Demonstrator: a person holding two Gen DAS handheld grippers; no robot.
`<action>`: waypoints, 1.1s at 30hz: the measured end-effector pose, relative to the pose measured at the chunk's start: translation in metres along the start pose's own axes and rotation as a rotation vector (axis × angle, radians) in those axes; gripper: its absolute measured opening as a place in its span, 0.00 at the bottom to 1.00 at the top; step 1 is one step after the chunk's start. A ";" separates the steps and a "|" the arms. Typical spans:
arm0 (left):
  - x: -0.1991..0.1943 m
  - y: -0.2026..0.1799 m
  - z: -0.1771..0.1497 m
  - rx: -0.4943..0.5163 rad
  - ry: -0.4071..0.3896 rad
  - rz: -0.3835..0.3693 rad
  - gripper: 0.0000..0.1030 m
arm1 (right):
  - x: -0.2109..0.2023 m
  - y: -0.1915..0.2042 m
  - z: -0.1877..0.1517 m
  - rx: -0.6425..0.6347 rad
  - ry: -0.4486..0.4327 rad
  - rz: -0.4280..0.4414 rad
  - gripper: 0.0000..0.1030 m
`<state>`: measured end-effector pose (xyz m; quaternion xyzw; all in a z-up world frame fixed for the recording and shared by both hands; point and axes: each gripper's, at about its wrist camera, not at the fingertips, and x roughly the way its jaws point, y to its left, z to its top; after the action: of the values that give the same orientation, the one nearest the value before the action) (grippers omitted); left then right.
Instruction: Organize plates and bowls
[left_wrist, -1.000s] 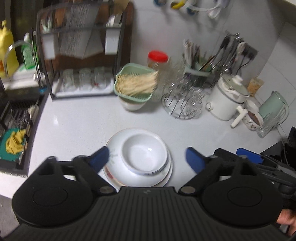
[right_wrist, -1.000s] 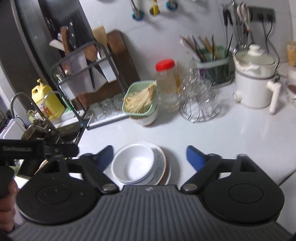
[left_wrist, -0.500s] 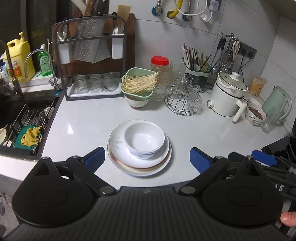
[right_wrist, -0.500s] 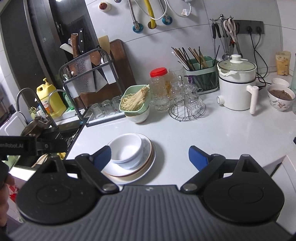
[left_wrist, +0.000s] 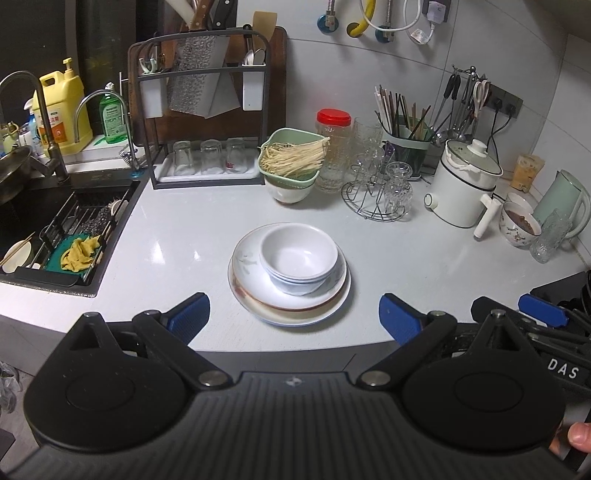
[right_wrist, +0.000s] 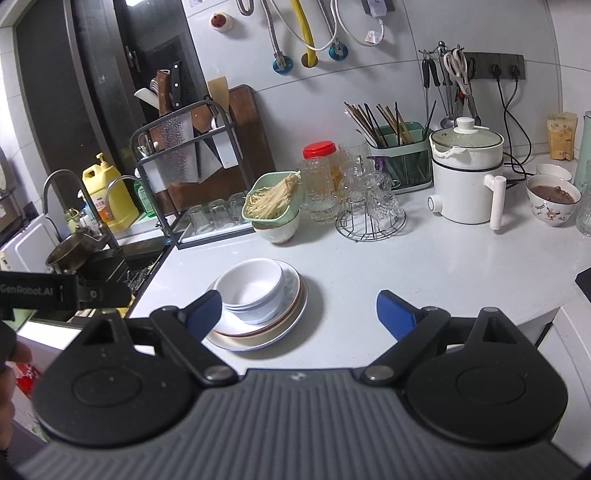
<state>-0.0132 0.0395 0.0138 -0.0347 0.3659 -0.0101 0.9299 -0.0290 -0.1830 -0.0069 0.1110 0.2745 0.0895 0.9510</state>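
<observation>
White bowls (left_wrist: 298, 258) sit nested on a stack of plates (left_wrist: 255, 295) in the middle of the white counter (left_wrist: 184, 236). My left gripper (left_wrist: 293, 319) hangs open just in front of the stack, nothing between its blue pads. From the right wrist view the same bowls (right_wrist: 251, 286) and plates (right_wrist: 284, 317) lie to the left. My right gripper (right_wrist: 299, 312) is open and empty, its left pad level with the stack's near left rim. The right gripper's blue tip (left_wrist: 541, 314) shows at the left wrist view's right edge.
Behind the stack: a green strainer of noodles on a bowl (left_wrist: 291, 166), a red-lidded jar (left_wrist: 332, 147), a wire rack of glasses (left_wrist: 380, 192), a white electric pot (left_wrist: 465, 184), a bowl of dark food (left_wrist: 519, 227). Sink (left_wrist: 55, 229) at left, knife rack (left_wrist: 207, 110) at the back.
Both grippers have drawn back from the stack toward the counter's front edge, so the bowls and plates look smaller and farther. Both stay open and empty.
</observation>
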 end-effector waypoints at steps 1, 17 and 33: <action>0.001 -0.001 -0.002 0.001 0.002 0.009 0.97 | 0.001 0.000 -0.001 -0.005 0.006 -0.005 0.90; 0.000 0.004 -0.009 -0.006 0.003 0.037 0.97 | -0.001 0.001 -0.009 -0.014 0.009 -0.012 0.90; 0.000 0.006 -0.012 -0.006 0.010 0.044 0.97 | -0.003 -0.001 -0.012 -0.008 0.012 -0.024 0.90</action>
<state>-0.0216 0.0450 0.0043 -0.0292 0.3711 0.0113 0.9281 -0.0373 -0.1830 -0.0154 0.1033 0.2812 0.0796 0.9507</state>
